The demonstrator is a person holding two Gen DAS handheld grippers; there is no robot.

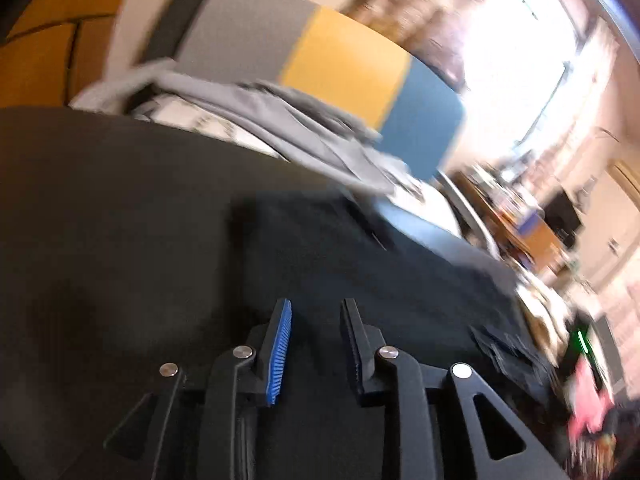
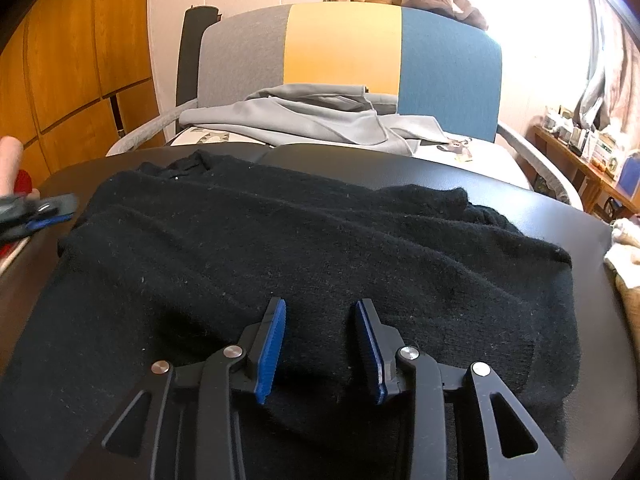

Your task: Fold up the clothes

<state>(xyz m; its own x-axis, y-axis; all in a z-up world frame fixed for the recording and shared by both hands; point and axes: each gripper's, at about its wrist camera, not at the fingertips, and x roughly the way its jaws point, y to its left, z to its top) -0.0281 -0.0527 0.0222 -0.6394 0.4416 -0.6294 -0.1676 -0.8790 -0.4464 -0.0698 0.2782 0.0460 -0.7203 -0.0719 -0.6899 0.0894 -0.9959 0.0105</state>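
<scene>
- Knitwear comes first: a black sweater (image 2: 304, 248) lies spread on the dark worktop (image 2: 520, 196), directly under and ahead of the right gripper (image 2: 320, 340), whose jaws stand partly apart with only fabric showing below the gap and nothing pinched.
- Left gripper (image 1: 316, 344) hangs over the same black cloth in its own blurred view, jaws likewise partly apart and empty; the right wrist view shows it (image 2: 36, 216) far off to the right gripper's left, at the sweater's side edge.
- Risk close in: the knit looks thick and slack, so a pinch from either gripper may take only the top layer, and the fold would drag unevenly.
- Risk to the side: the sweater's right portion lies bunched near the worktop edge, well to the right of the right gripper; a pull from the left side alone could skew the garment or slide it off.
- Beyond the sweater, past the far worktop edge, a grey garment (image 2: 320, 120) is heaped on a chair (image 2: 448, 72) with grey, yellow and blue panels; it lies apart from the sweater.
- Farthest off, to the right, a cluttered shelf (image 2: 588, 160) sits under a bright window, too washed out to read.
</scene>
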